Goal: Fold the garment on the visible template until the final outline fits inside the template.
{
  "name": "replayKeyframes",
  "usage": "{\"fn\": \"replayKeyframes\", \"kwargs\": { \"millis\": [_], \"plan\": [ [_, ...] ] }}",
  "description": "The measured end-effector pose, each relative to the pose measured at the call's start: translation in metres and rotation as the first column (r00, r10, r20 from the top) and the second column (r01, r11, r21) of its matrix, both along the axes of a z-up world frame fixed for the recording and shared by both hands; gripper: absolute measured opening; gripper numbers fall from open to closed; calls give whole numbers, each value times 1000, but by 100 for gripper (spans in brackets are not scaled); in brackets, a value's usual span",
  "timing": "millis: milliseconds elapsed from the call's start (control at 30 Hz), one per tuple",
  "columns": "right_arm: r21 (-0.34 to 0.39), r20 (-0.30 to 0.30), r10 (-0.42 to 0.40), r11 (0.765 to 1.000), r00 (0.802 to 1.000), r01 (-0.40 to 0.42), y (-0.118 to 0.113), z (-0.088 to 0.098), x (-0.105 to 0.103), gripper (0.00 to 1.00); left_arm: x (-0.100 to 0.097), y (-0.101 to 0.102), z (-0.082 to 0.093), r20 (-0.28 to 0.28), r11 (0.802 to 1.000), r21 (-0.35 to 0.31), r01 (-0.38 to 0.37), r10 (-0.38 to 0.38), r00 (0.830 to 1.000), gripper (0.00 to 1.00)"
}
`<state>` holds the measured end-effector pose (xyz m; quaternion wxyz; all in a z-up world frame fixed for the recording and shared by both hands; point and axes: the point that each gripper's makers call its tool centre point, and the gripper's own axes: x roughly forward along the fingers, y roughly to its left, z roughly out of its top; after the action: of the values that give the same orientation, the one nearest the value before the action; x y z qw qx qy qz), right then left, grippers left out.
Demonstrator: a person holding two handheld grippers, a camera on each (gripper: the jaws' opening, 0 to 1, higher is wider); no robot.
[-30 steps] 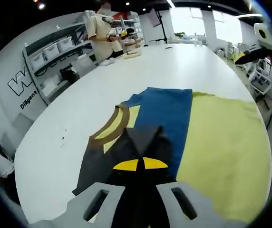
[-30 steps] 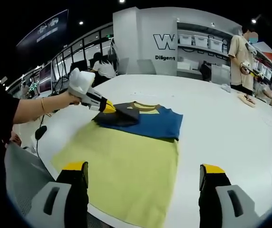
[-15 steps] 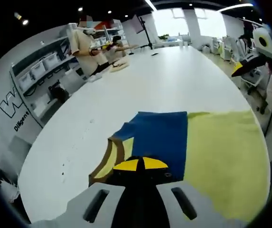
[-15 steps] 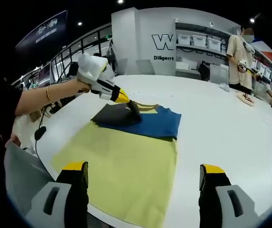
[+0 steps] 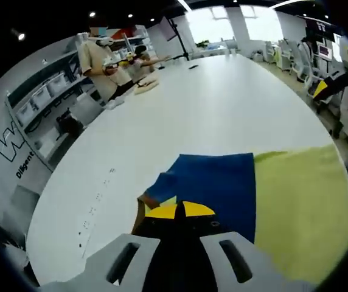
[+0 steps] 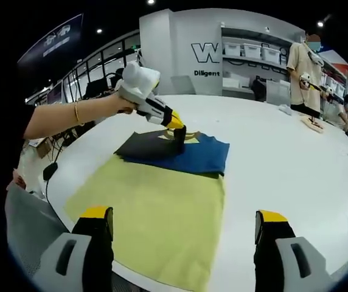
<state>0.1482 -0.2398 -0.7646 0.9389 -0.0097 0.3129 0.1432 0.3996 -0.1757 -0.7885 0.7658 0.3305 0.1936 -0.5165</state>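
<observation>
Garment (image 6: 180,155) collar points away across template (image 6: 149,213), pinched by left gripper (image 6: 179,129).

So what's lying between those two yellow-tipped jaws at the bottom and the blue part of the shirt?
In the right gripper view, the shirt's own yellow part fills that stretch, flat on the white table, up to the blue part.

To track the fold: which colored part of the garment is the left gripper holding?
The dark grey sleeve, pinched by the left gripper over the blue chest; the yellow body lies free.
</observation>
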Motion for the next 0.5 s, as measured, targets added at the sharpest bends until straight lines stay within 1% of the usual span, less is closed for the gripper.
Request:
{"fn": "replayKeyframes", "kwargs": {
  "millis": [67,100,167,233,267,300,333,400,433,500],
  "plan": [
    [0,-1,-2,1000,1000,2,0,0,0,96,5,-3,-2,-1,1000,-11,-19,19,1000,3],
    [1,-3,-4,1000,1000,4,-1,-1,1,96,9,-4,-2,-5,999,-27,-46,45,999,4],
    [0,-1,-6,1000,1000,6,-1,-1,1,96,13,-5,-3,-2,998,-28,-55,55,998,8],
    [0,-5,-6,1000,1000,6,-1,-2,2,96,16,-3,-2,15,997,-29,-65,65,998,17],
    [-1,-6,-4,1000,1000,4,0,-2,2,96,18,-1,-2,4,996,-39,-85,85,996,21],
    [0,-7,-2,1000,1000,2,0,-2,2,96,19,0,-1,1,995,-42,-90,90,996,28],
    [-2,-9,1,1000,1000,-1,1,-3,3,96,21,1,0,-22,991,-71,-113,112,993,34],
    [-1,-10,4,1000,1000,-4,2,-3,3,96,21,4,2,-34,990,-83,-117,115,993,44],
    [1,-9,5,1000,1000,-5,3,-3,3,96,22,5,2,-31,990,-80,-118,115,993,44],
    [3,-8,8,1000,1000,-8,4,-3,4,96,24,12,1,-20,990,-66,-128,127,992,40]
  ]
}}
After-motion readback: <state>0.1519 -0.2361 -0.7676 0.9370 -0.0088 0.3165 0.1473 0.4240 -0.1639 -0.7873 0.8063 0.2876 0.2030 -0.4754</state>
